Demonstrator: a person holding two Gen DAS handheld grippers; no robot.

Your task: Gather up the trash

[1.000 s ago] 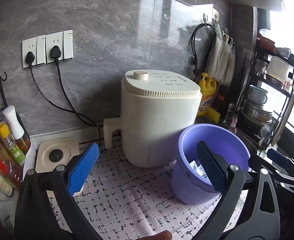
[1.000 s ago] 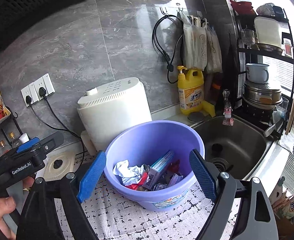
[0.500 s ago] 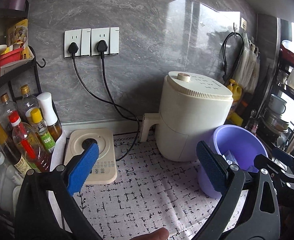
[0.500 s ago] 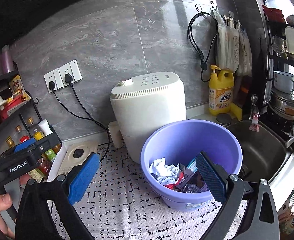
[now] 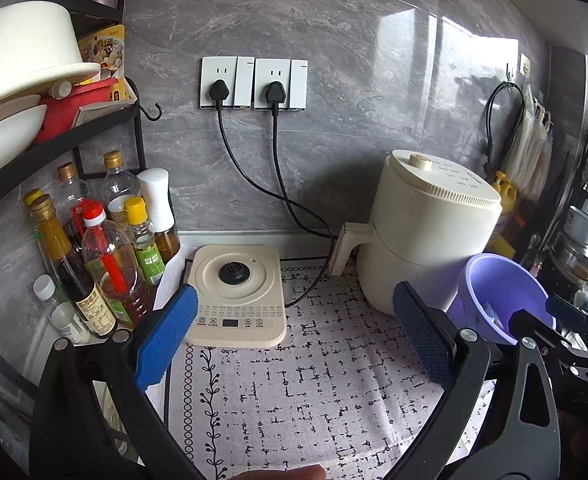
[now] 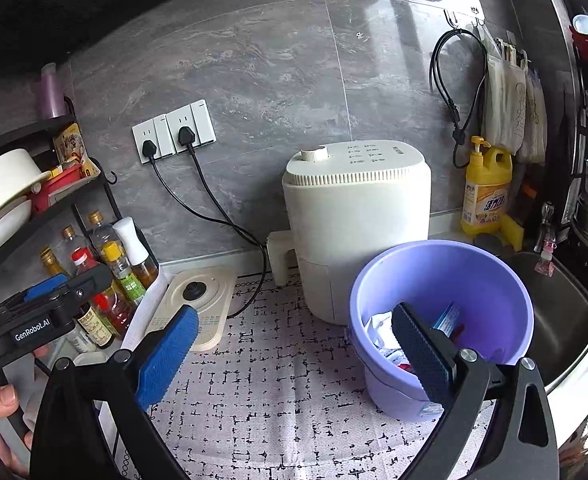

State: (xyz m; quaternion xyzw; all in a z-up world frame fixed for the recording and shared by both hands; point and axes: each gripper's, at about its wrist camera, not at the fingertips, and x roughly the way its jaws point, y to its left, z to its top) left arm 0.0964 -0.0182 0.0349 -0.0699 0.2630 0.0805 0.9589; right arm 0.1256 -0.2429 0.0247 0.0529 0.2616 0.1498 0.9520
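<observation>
Now both jaws wide, purple bucket [image 6: 446, 280] touching air fryer [image 6: 358, 224]

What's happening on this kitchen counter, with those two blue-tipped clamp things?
A person is tidying up trash with a handheld gripper in each hand. Both the left gripper and the right gripper are open and hold nothing. The round lilac plastic bucket on the patterned counter mat already contains crumpled paper and wrappers. It stands beside a cream air fryer. No loose trash shows on the mat.
</observation>
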